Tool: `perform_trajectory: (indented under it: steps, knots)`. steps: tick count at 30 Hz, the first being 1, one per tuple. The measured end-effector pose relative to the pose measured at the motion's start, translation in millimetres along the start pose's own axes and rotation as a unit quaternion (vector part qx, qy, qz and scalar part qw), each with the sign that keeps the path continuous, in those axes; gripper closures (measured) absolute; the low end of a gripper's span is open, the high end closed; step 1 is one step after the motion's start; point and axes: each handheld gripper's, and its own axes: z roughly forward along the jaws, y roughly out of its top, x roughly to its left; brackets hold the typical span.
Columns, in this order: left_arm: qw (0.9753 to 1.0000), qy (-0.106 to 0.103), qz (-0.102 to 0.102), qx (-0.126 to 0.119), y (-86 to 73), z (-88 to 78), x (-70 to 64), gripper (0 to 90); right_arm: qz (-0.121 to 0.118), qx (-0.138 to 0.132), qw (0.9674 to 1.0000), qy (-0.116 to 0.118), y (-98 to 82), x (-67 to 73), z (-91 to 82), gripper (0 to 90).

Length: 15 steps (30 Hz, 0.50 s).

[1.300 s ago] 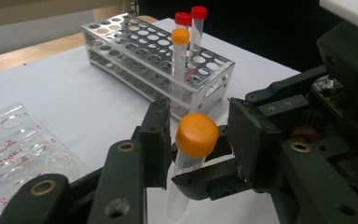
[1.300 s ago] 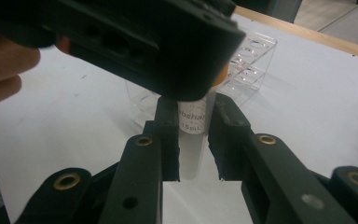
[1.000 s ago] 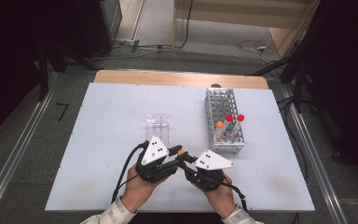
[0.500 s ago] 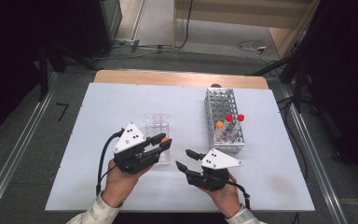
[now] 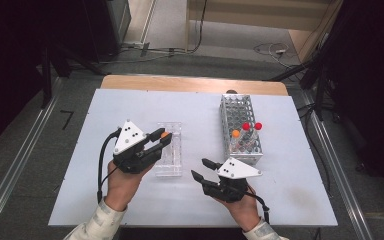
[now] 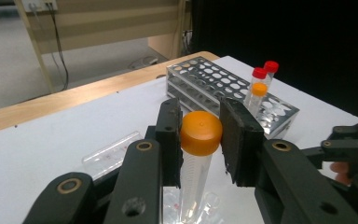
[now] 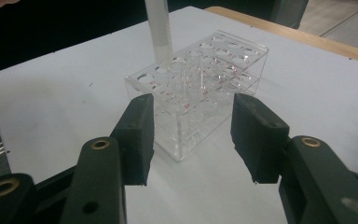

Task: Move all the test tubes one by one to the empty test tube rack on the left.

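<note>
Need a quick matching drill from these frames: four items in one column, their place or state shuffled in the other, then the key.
Items
1. left gripper
2. right gripper
3. red-capped tubes
4. clear rack

States
A. standing in the metal rack
B. on the table, under the orange-capped tube
C. jaws apart, nothing between them
D. jaws closed on an orange cap

Pairs: 1-D, 2-C, 3-A, 4-B

Orange-capped tube [image 6: 200, 135], clear rack [image 5: 169, 150], white table [image 5: 130, 205].
</note>
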Motion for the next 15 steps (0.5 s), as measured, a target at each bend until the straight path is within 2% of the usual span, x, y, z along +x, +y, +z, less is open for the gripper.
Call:
perform_trajectory:
  steps: [9, 15]
  knots:
    - [0.9997, 0.021, 0.010, 0.010, -5.8, 13.4, 2.7, 70.7, 0.001, 0.000, 1.0000, -0.002, -0.4, -1.1, -0.5, 47.9]
    - [0.9995, 0.028, 0.004, 0.017, -15.4, 21.2, 3.8, 70.7, 0.003, -0.003, 1.0000, -0.006, 0.3, -2.4, -2.6, 48.2]
